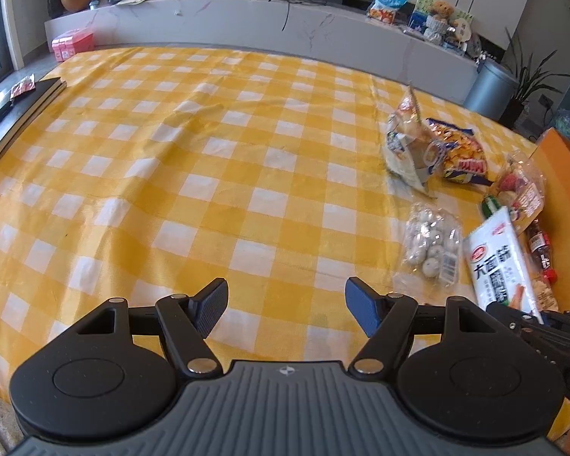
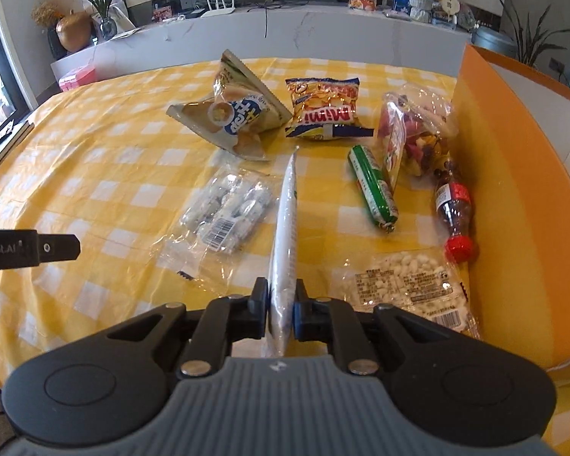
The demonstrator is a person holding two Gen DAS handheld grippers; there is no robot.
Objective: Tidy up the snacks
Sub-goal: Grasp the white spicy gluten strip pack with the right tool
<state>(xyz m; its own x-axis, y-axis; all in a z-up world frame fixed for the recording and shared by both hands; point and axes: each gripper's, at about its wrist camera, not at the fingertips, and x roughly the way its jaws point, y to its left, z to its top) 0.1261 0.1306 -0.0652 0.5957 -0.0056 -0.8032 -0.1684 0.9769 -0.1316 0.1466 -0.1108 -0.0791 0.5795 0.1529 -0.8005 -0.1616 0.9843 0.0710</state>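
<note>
My right gripper [image 2: 281,304] is shut on a flat white snack packet [image 2: 287,228], held edge-on above the cloth; the left wrist view shows its printed face [image 1: 497,262]. My left gripper [image 1: 287,304] hangs open over bare yellow check cloth, nothing between its fingers. On the cloth lie a clear bag of wrapped candies [image 2: 228,212], a grey crisp bag [image 2: 239,117], an orange Mimi bag [image 2: 325,108], a green roll [image 2: 372,186], a bag of mixed sweets [image 2: 414,133], a small cola bottle [image 2: 454,209] and a bag of white pieces [image 2: 406,285].
An orange box [image 2: 513,174] with high walls stands at the table's right edge, beside the bottle. A dark book [image 1: 19,110] lies at the far left edge. Behind the table runs a marble counter [image 1: 247,26] with a blue snack bag [image 1: 385,2], a router and ornaments.
</note>
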